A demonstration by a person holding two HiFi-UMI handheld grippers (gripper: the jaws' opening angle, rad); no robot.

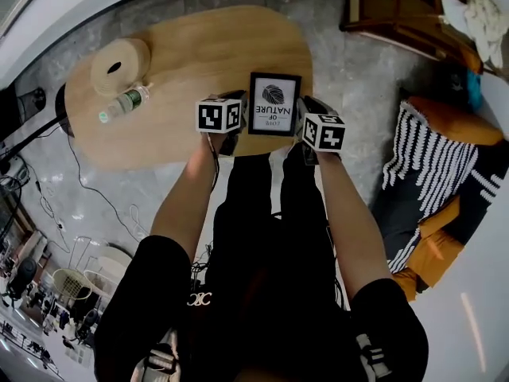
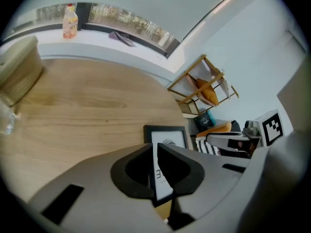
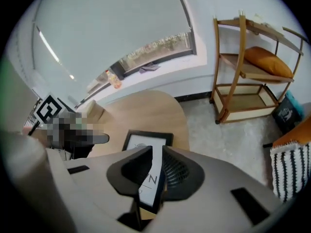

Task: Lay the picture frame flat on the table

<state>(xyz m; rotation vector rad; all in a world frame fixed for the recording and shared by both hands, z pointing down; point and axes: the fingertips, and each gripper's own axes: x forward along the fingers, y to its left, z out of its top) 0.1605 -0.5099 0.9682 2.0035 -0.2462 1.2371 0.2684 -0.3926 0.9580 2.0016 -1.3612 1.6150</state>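
The picture frame [image 1: 274, 104] is black with a white leaf print and lies face up near the front edge of the wooden table [image 1: 199, 54]. I cannot tell whether it rests on the wood or hangs just above it. My left gripper [image 1: 242, 128] is shut on the frame's left edge, and my right gripper [image 1: 301, 128] is shut on its right edge. In the left gripper view the frame [image 2: 167, 140] runs forward from between the jaws of the left gripper [image 2: 155, 153]. The right gripper view shows the frame [image 3: 146, 142] pinched the same way in the right gripper [image 3: 156, 155].
A round wooden block [image 1: 119, 64] and a lying plastic bottle [image 1: 123, 103] are at the table's left end. A wooden shelf [image 1: 398, 6] stands beyond the table on the right, with a striped cushion [image 1: 421, 165] nearer. Cables [image 1: 87, 189] trail over the floor on the left.
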